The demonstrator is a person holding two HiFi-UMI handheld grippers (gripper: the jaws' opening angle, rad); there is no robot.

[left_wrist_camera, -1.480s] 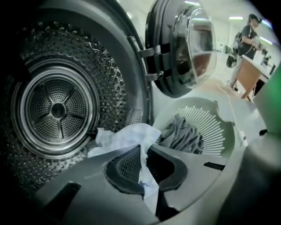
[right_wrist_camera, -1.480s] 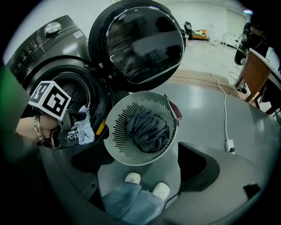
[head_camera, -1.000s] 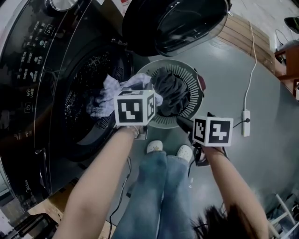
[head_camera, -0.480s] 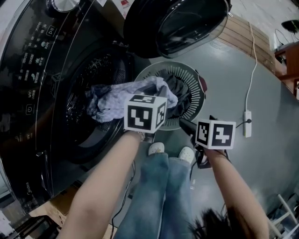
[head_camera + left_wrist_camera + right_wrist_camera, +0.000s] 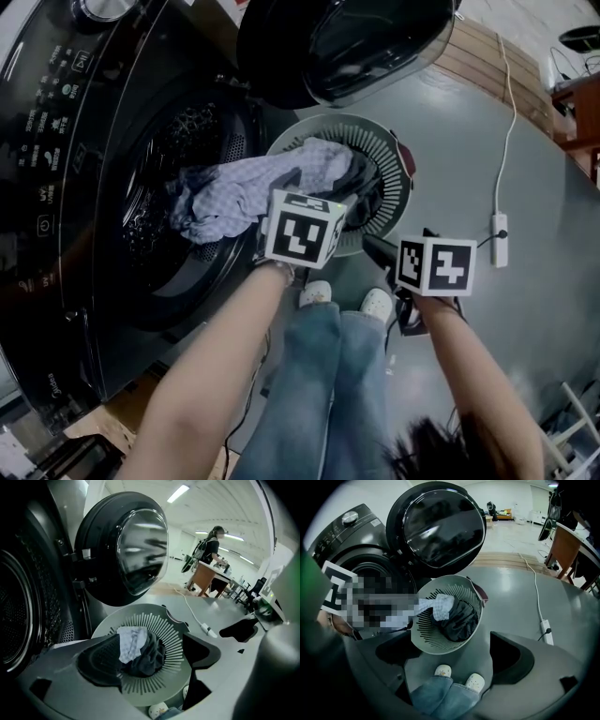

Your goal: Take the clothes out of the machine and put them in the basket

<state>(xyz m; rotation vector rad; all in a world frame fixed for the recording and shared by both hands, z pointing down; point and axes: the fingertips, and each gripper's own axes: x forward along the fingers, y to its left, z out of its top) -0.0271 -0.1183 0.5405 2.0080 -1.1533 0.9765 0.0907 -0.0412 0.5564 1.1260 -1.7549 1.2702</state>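
Left gripper (image 5: 150, 656): jaws, just opening, stand apart, gripping nothing. Light cloth (image 5: 244, 192) trails from basket (image 5: 384, 155) toward nine o'clock into drum (image 5: 155, 141). Right gripper (image 5: 452, 653): jaws apart, empty.

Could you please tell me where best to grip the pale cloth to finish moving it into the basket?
Take the cloth by its bunched end at the drum mouth, from above: that end lies heaped on the lip, while the other end already rests in the basket.
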